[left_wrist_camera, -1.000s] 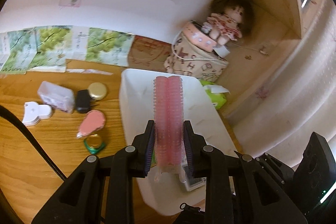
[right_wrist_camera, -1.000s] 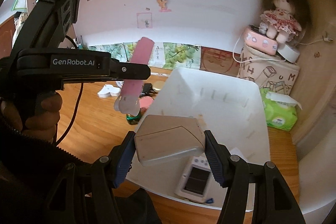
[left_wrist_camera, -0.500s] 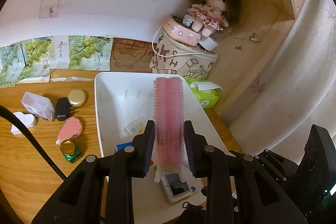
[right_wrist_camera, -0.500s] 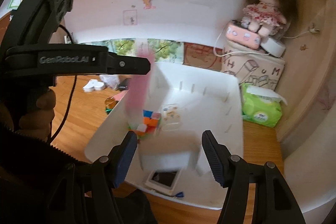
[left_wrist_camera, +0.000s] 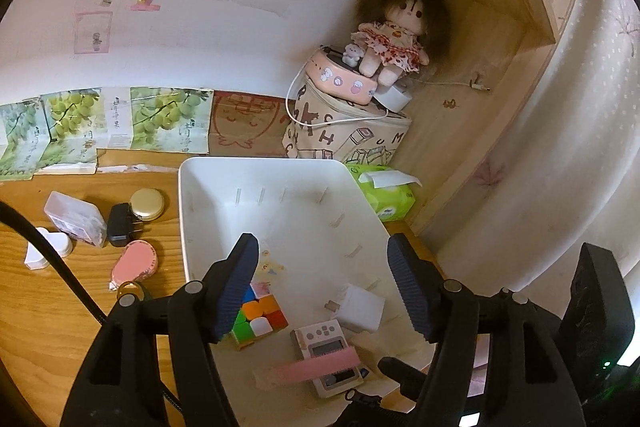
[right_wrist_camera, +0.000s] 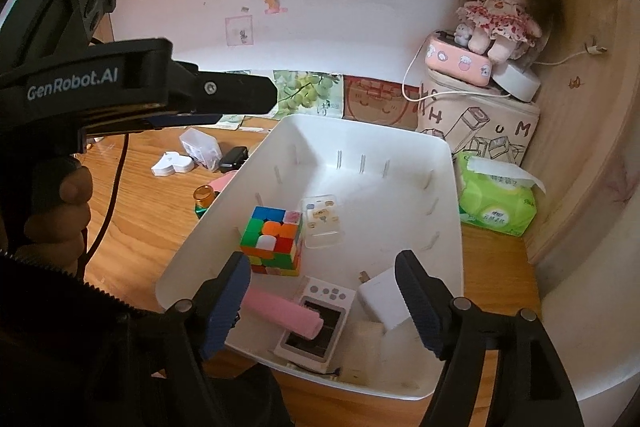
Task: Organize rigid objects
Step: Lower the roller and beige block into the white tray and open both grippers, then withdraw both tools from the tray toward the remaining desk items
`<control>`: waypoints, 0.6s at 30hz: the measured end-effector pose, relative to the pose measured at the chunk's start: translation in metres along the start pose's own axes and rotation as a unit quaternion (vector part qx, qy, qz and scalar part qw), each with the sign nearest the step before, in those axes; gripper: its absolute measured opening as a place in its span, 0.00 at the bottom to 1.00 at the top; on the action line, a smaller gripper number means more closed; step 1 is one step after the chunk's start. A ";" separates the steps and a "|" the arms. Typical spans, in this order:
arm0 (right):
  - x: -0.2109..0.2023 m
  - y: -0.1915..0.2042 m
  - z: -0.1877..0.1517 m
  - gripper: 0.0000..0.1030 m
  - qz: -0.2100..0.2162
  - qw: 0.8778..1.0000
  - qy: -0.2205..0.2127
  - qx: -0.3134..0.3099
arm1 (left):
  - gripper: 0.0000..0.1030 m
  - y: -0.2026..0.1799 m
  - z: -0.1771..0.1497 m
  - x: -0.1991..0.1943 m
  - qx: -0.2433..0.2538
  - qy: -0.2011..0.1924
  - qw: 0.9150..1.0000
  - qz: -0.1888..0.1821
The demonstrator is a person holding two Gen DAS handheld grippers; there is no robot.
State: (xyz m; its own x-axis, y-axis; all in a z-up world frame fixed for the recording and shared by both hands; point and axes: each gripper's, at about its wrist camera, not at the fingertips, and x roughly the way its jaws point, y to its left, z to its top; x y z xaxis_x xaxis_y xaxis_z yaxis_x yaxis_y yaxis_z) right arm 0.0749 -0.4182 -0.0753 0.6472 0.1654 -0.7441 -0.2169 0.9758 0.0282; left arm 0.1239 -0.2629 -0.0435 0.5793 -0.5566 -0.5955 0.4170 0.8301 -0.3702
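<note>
Wooden worktop (left_wrist_camera: 48, 307) is seen in a wall corner, with a white bin (right_wrist_camera: 448, 163) set on it.

Left hand-held gripper (left_wrist_camera: 322, 281) is held over the bin's near half, jaws wide apart, nothing between them. Right hand-held gripper (right_wrist_camera: 324, 297) is likewise spread and empty, above the bin's near end. A hand (right_wrist_camera: 60, 211) in a dark sleeve is seen on the left unit's grip.

Inside the bin, near end: pink roller (right_wrist_camera: 282, 313) is laid flat, one end resting across a small white handheld device (right_wrist_camera: 316, 323). A white charger block (right_wrist_camera: 386, 301) lies just beside the device. A colour cube (right_wrist_camera: 274, 239) sits further in, touching a clear small case (right_wrist_camera: 322, 221). A pale box (right_wrist_camera: 362, 351) at the nearest wall is blurred; details cannot be told.

On the worktop left of the bin: pink oval case (left_wrist_camera: 134, 263), gold round tin (left_wrist_camera: 147, 203), black adapter (left_wrist_camera: 120, 225), clear plastic box (left_wrist_camera: 74, 219), white flat piece (left_wrist_camera: 46, 253), a small green-and-gold item (left_wrist_camera: 130, 291) partly hidden.

Behind the bin: green tissue pack (left_wrist_camera: 390, 193), printed fabric bag (left_wrist_camera: 348, 141), pink case (left_wrist_camera: 340, 79) on top, a doll (left_wrist_camera: 394, 39) seated on it.
</note>
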 end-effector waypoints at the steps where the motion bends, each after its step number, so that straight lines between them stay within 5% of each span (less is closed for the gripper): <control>1: 0.001 0.002 0.000 0.74 0.000 1.000 0.001 0.001 | 0.69 0.002 0.000 -0.002 -0.002 0.000 1.000 0.002; 18: 0.020 0.072 0.018 0.77 0.011 1.000 0.021 0.012 | 0.77 0.061 -0.005 -0.037 -0.029 0.012 0.999 0.008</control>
State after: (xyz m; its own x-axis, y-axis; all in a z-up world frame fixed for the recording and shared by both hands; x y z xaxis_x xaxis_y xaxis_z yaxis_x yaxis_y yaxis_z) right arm 0.0852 -0.3419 -0.0761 0.6121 0.1804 -0.7699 -0.2130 0.9753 0.0592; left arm 0.1250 -0.1914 -0.0475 0.5677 -0.5435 -0.6183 0.3660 0.8394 -0.4018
